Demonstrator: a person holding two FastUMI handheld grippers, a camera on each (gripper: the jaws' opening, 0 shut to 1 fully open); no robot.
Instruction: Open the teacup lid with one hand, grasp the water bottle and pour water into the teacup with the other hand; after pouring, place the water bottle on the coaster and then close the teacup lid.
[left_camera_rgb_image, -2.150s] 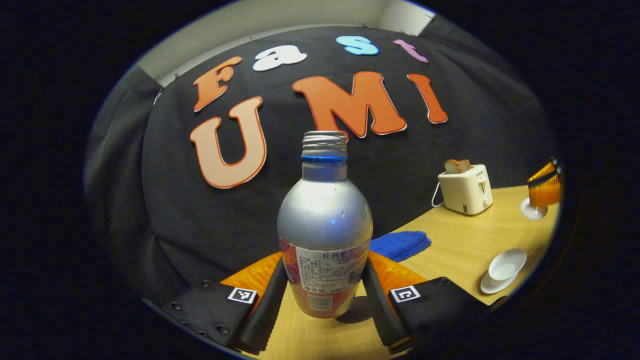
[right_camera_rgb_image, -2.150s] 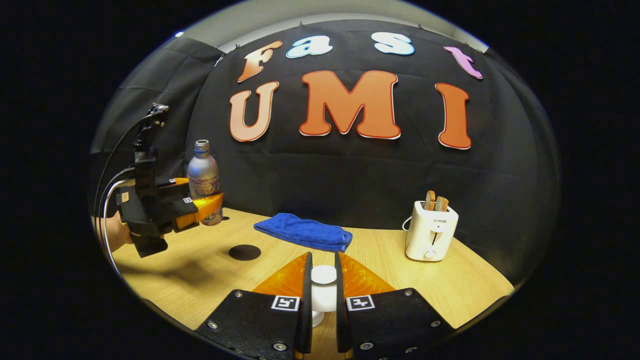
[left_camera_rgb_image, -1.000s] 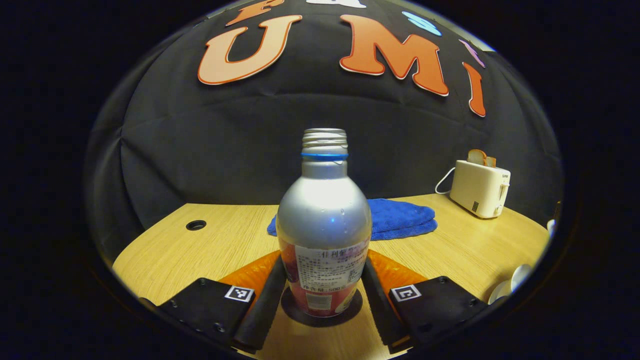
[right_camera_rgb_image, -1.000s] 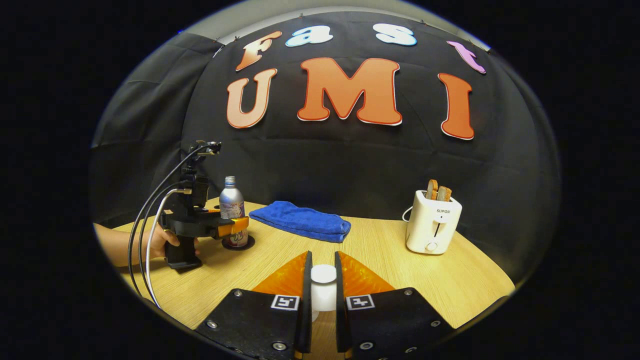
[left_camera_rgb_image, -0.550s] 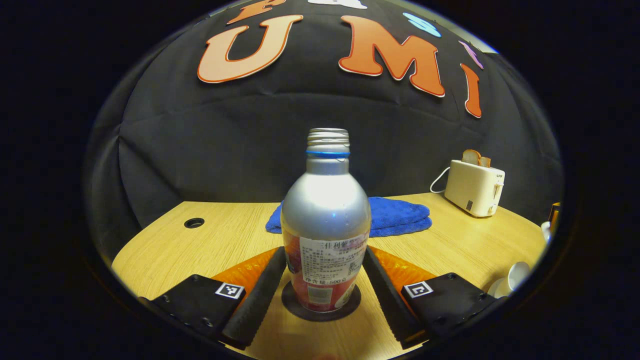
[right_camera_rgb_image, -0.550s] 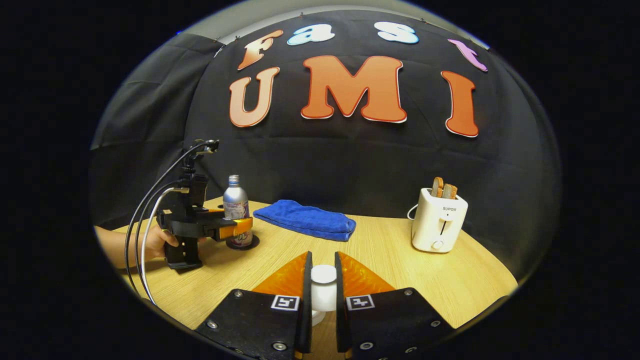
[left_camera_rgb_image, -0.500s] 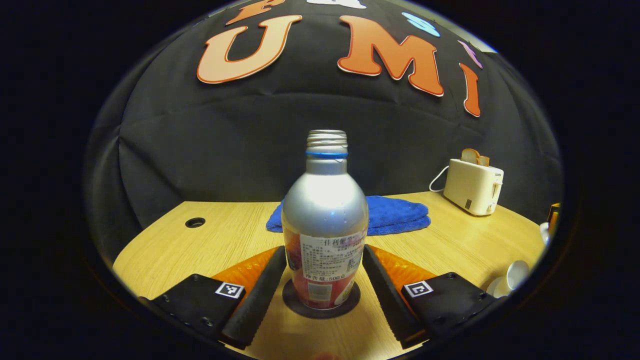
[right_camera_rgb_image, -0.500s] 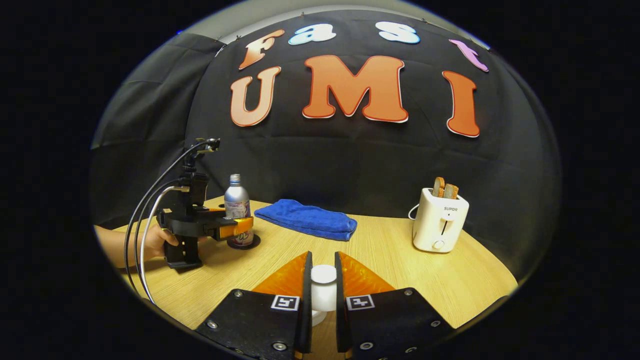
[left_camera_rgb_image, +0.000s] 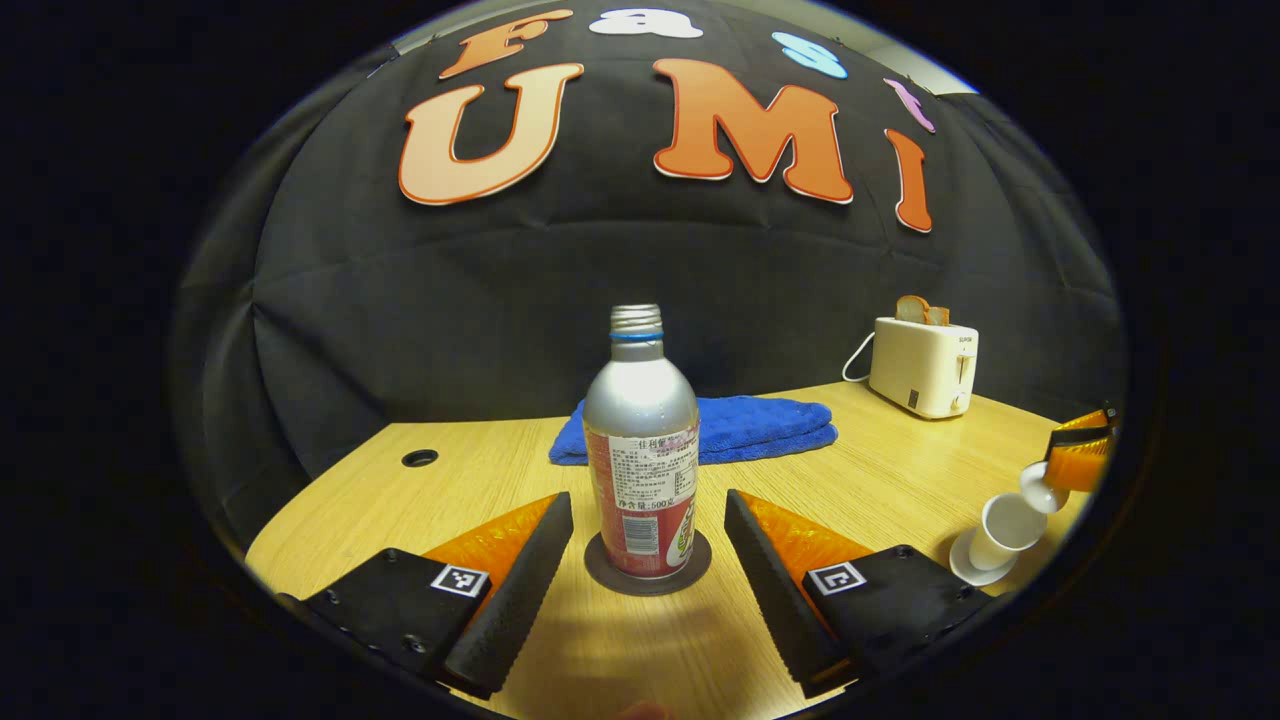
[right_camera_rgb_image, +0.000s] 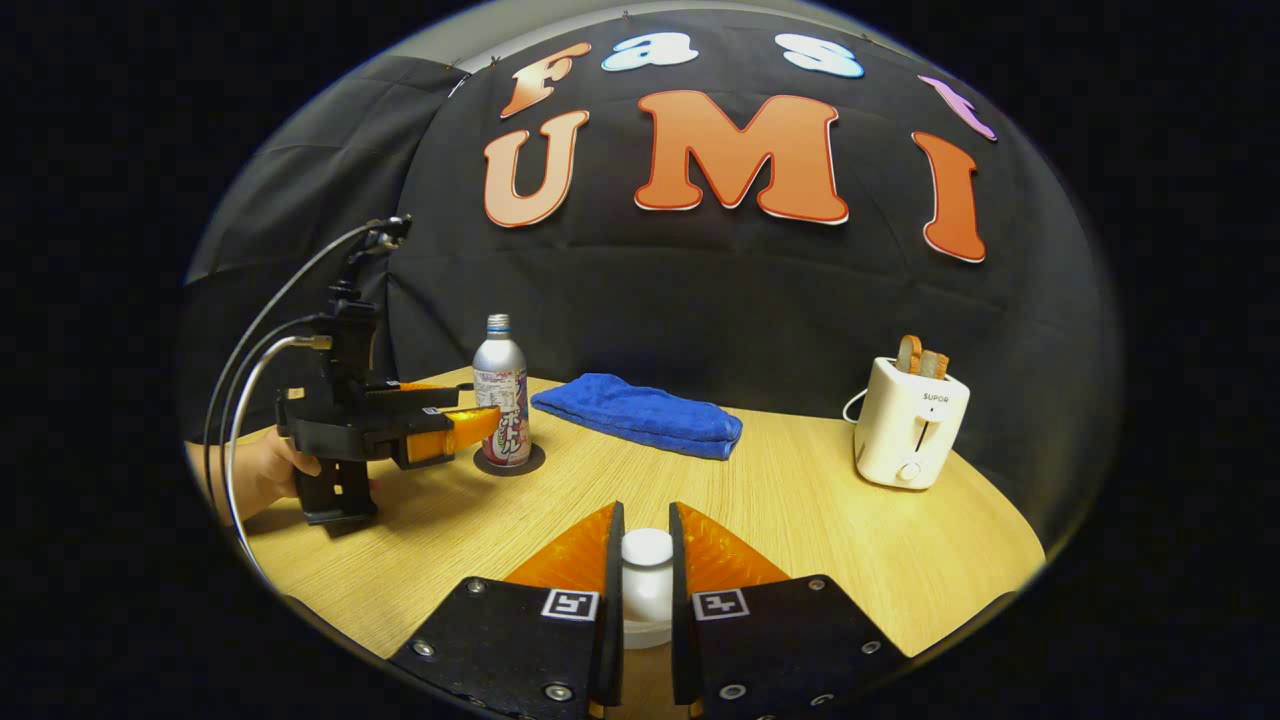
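The silver water bottle (left_camera_rgb_image: 640, 440) stands upright on the dark round coaster (left_camera_rgb_image: 648, 580). My left gripper (left_camera_rgb_image: 647, 498) is open, its fingers apart from the bottle on either side and a little short of it. At the right edge of the left gripper view the white teacup (left_camera_rgb_image: 1005, 522) sits on its saucer (left_camera_rgb_image: 972, 572), with the white lid (left_camera_rgb_image: 1035, 490) hanging tilted just above its rim. My right gripper (right_camera_rgb_image: 645, 512) is shut on the lid's knob (right_camera_rgb_image: 647, 565). In the right gripper view the bottle (right_camera_rgb_image: 501, 398) stands just ahead of the left gripper (right_camera_rgb_image: 470, 428).
A folded blue towel (left_camera_rgb_image: 735, 425) lies behind the bottle near the wall. A white toaster (right_camera_rgb_image: 910, 422) with bread stands at the back right. A hand (right_camera_rgb_image: 262, 470) holds the left gripper at the table's left. A small hole (left_camera_rgb_image: 419, 458) sits in the tabletop.
My left gripper set the bottle on the coaster, opened and drew back from it. My right gripper has carried the lid over to just above the teacup.
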